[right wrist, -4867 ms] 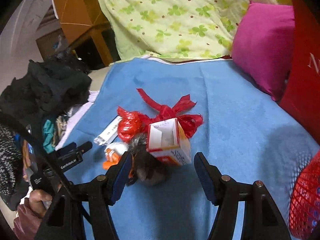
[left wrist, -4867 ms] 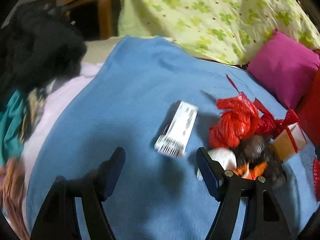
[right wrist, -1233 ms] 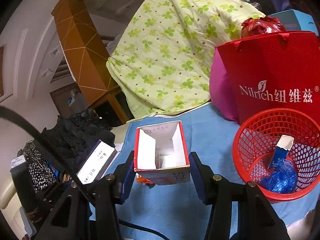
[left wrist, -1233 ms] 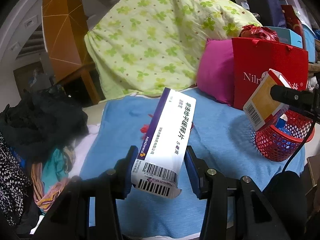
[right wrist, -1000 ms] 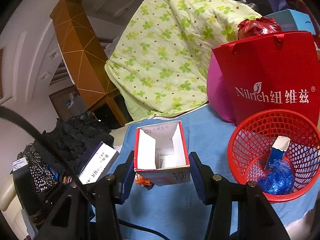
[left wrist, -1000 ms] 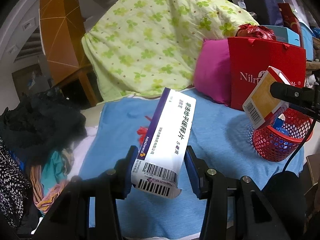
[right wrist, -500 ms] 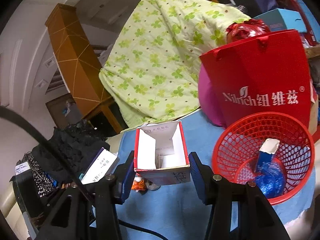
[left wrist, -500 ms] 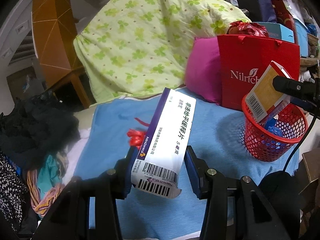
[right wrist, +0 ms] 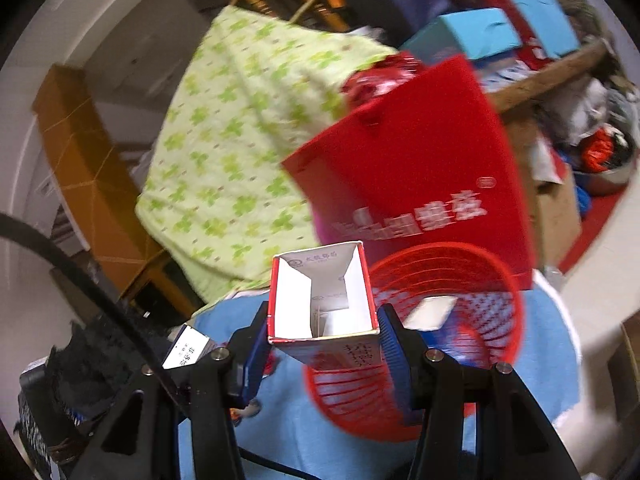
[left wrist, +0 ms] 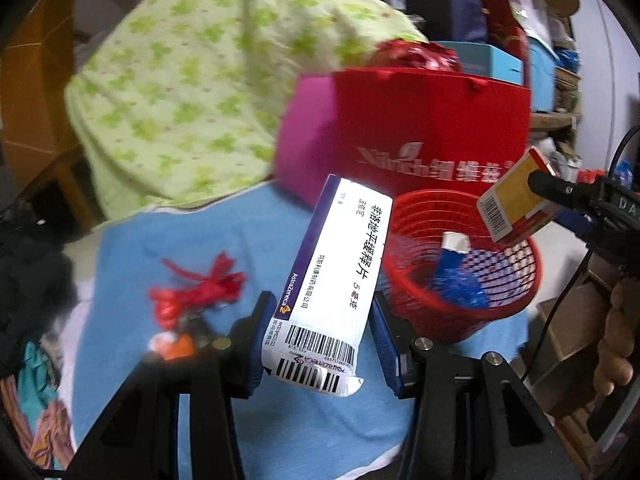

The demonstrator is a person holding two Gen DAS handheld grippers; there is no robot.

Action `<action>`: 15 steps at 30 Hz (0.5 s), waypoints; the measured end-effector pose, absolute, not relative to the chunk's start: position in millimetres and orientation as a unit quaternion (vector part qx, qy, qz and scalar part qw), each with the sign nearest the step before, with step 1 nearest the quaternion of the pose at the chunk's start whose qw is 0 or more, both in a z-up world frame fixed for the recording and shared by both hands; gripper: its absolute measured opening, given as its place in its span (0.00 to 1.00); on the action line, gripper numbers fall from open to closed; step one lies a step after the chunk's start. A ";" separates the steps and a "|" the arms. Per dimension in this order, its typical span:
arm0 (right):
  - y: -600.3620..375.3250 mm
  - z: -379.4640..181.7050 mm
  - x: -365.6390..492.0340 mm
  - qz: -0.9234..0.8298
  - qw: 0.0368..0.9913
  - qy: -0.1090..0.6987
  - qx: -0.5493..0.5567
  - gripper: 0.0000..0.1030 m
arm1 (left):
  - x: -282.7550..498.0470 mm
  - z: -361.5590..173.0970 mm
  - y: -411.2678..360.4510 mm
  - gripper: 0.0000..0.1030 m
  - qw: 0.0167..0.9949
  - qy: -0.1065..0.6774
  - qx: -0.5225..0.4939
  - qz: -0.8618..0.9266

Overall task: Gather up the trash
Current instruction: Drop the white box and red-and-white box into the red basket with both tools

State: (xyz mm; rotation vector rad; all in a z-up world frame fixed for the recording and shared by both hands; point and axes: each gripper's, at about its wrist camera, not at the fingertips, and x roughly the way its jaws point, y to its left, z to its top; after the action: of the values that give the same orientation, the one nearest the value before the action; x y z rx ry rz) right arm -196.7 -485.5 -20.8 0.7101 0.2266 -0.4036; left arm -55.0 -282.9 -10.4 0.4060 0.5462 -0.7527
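Note:
My left gripper (left wrist: 320, 340) is shut on a long white and purple medicine box (left wrist: 332, 280), held upright just left of the red mesh basket (left wrist: 460, 316). My right gripper (right wrist: 322, 344) is shut on an open red and white carton (right wrist: 324, 300), which hangs over the red mesh basket's (right wrist: 440, 412) near left rim. In the left wrist view that carton (left wrist: 516, 204) shows above the basket's right rim. A blue wrapper (left wrist: 456, 284) and a small carton lie inside the basket. More trash, a red ribbon bundle (left wrist: 200, 292) and an orange scrap, lies on the blue cloth (left wrist: 160, 240).
A red paper bag (left wrist: 432, 128) and a pink cushion (left wrist: 304, 140) stand right behind the basket. A green clover quilt (left wrist: 192, 80) is piled at the back. Dark clothes (left wrist: 28, 264) lie at the left. A hand (left wrist: 616, 344) holds the right gripper beyond the bed's edge.
Both grippers have swung right toward the basket, which now sits much closer. The right carton now hangs over its rim. Both grips are unchanged.

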 end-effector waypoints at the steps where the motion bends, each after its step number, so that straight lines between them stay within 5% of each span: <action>1: -491.9 -24.5 -200.5 -0.203 0.907 0.112 0.351 0.53 | -56.1 -11.9 -292.2 0.48 0.869 0.264 0.197 -0.369; 10: -524.9 -58.0 -211.5 -0.221 0.878 0.140 0.401 0.55 | -52.7 -29.0 -369.3 0.48 0.827 0.303 0.205 -0.427; 15: -530.5 -64.1 -216.4 -0.217 0.870 0.137 0.422 0.66 | -53.8 -40.0 -389.3 0.62 0.820 0.313 0.213 -0.429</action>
State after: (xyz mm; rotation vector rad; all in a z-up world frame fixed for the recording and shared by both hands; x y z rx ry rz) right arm -216.4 -530.5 -64.1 0.8825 0.2875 -0.4530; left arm -53.8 -389.3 -40.0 0.4528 0.6668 -0.9127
